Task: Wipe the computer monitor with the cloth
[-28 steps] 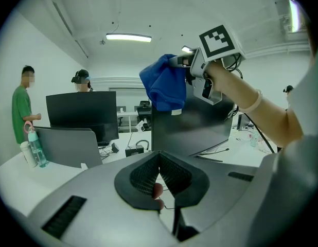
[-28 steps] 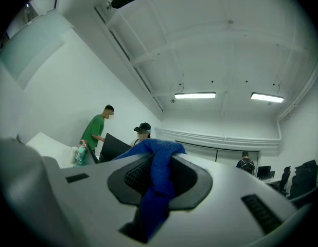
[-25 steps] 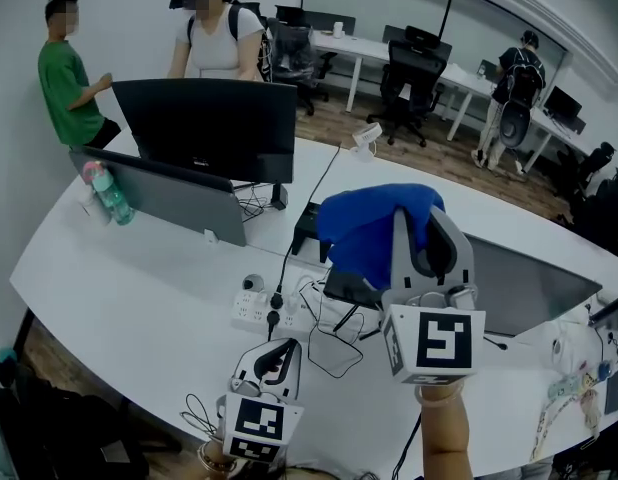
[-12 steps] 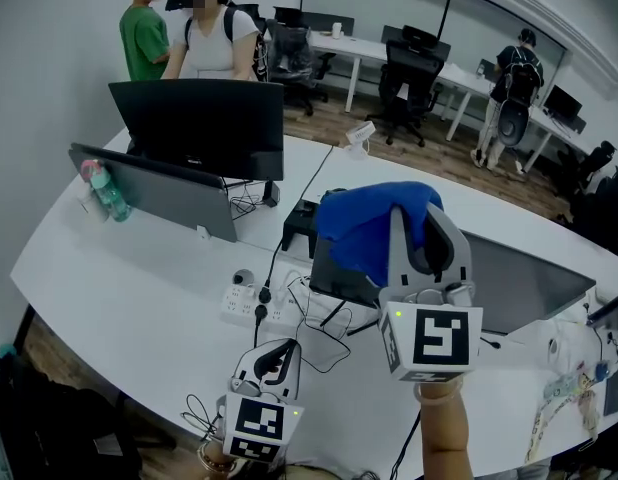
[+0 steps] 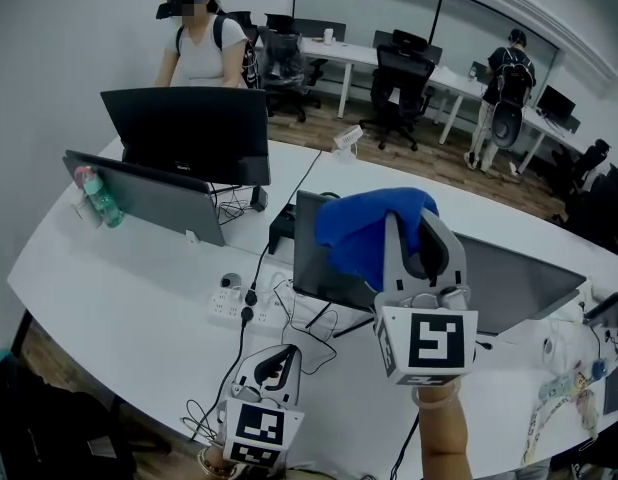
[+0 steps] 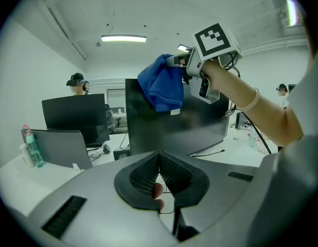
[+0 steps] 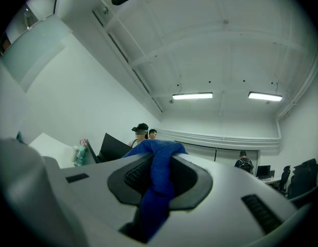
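**Blue cloth clamped in your right gripper, up at the near monitor's top edge**

The cloth [image 5: 361,230] is a soft, knitted blue fabric, bunched into a rounded lump with a small white tag at its lower hem. Your right gripper [image 5: 407,230] has its ridged black pads clenched on it: a thick fold runs down between the jaws and the rest spills over their tips.

The near monitor [image 5: 315,260] is a thin, flat, dark panel with a faint sheen, standing upright on the white curved desk [image 5: 119,288]. From the left gripper view the cloth overlaps the panel's upper left corner. Whether it touches the screen cannot be told.

Counted on the desk:
- Three flat panels: the near monitor, a black monitor [image 5: 189,133] and a grey tilted panel [image 5: 139,193] in front of that.
- One clear greenish bottle [image 5: 97,196] with a pink cap.
- One white power strip [image 5: 251,308] with loose black cables around it.

Your right forearm is bare and raised, with a pale band at the wrist, and the gripper points up and away from you. Your left gripper [image 5: 277,360] sits low by your body, aimed at the near monitor. Its jaws are pressed together at the tips with nothing between them, and one of your fingertips shows through the gap below.
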Demonstrator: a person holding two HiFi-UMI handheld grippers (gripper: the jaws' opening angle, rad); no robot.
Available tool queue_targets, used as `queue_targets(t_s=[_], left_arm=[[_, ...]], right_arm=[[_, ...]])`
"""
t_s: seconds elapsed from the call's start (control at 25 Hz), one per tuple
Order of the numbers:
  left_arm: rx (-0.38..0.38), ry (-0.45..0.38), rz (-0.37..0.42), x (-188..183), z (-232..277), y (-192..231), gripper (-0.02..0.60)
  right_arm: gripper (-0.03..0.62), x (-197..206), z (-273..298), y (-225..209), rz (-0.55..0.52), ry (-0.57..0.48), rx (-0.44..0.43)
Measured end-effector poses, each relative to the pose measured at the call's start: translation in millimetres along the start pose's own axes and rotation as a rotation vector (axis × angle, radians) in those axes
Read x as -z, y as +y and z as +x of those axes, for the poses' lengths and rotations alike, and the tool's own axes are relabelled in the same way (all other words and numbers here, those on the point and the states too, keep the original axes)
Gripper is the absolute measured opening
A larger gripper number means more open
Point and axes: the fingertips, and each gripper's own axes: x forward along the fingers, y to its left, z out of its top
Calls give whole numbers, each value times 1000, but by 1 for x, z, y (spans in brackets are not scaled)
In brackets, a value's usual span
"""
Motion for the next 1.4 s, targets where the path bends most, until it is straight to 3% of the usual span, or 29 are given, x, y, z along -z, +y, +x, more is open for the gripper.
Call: queue_targets(t_s=[0.6,1.4], left_arm=[[-1,4,22,-6,5,-38,9],[-23,15,15,-8,14,-88,9]], right_arm=[[72,2,-28,-42,13,-18,41],[72,16,-54,-85,30,-25,24]])
